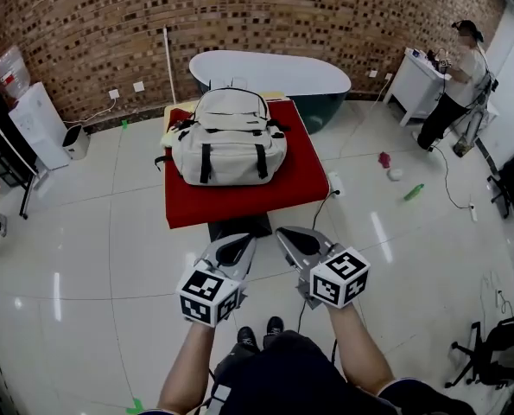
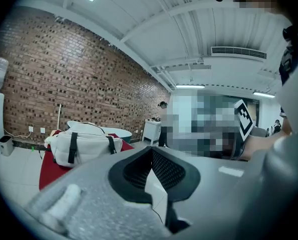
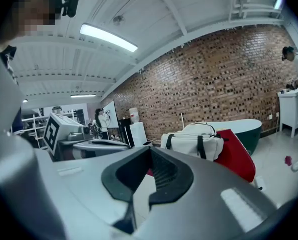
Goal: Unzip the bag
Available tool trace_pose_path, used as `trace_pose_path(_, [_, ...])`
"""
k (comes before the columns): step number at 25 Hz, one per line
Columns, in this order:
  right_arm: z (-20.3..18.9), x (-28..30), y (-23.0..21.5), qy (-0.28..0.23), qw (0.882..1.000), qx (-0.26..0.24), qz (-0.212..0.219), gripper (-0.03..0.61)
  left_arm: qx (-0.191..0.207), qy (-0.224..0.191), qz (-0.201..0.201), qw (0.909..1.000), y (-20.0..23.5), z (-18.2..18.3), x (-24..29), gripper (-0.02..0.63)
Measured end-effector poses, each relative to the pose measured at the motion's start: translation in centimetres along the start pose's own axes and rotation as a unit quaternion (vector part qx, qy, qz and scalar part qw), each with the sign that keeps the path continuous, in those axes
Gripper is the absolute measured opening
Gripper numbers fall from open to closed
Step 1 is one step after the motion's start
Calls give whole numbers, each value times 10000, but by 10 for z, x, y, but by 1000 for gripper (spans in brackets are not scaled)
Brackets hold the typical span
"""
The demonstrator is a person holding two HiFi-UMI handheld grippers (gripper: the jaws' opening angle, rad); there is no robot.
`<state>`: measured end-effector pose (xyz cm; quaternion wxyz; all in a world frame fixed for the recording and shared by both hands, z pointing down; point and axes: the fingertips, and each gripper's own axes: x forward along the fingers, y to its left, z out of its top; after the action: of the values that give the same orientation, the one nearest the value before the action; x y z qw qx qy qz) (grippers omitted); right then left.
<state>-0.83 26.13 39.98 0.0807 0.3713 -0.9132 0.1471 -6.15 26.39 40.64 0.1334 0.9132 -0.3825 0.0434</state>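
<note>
A cream backpack (image 1: 229,137) with black straps lies flat on a table draped in red cloth (image 1: 239,193), its top toward the far wall. It shows too in the left gripper view as the backpack (image 2: 83,146) and in the right gripper view as the backpack (image 3: 193,144). My left gripper (image 1: 239,247) and right gripper (image 1: 293,240) hang side by side in front of the table's near edge, well short of the bag. Both are shut with nothing between the jaws. The jaws of the left gripper (image 2: 151,176) and the right gripper (image 3: 147,176) meet in their own views.
A white and dark green bathtub (image 1: 274,76) stands behind the table by the brick wall. A person (image 1: 453,85) stands at a white cabinet (image 1: 416,80) at the far right. A water dispenser (image 1: 41,128) is at the left. Small objects (image 1: 396,175) lie on the tiled floor.
</note>
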Motion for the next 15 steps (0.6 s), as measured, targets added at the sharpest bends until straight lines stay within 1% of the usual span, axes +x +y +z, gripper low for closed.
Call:
trace_pose_path(3, [2, -9, -28, -7, 9996, 64, -277, 5, -74, 78, -291, 9995, -8, -2, 29, 2])
trace_pose_path(7, [9, -18, -75, -133, 9985, 147, -505, 5, -92, 178, -479, 9986, -14, 1, 75, 2])
trace_pose_path(11, [15, -27, -141, -304, 9974, 244, -599, 5, 4, 277, -387, 9989, -12, 4, 134, 2])
trace_pose_path(15, [32, -36, -217, -457, 9965, 331, -614, 5, 155, 425, -303, 9985, -16, 17, 200, 3])
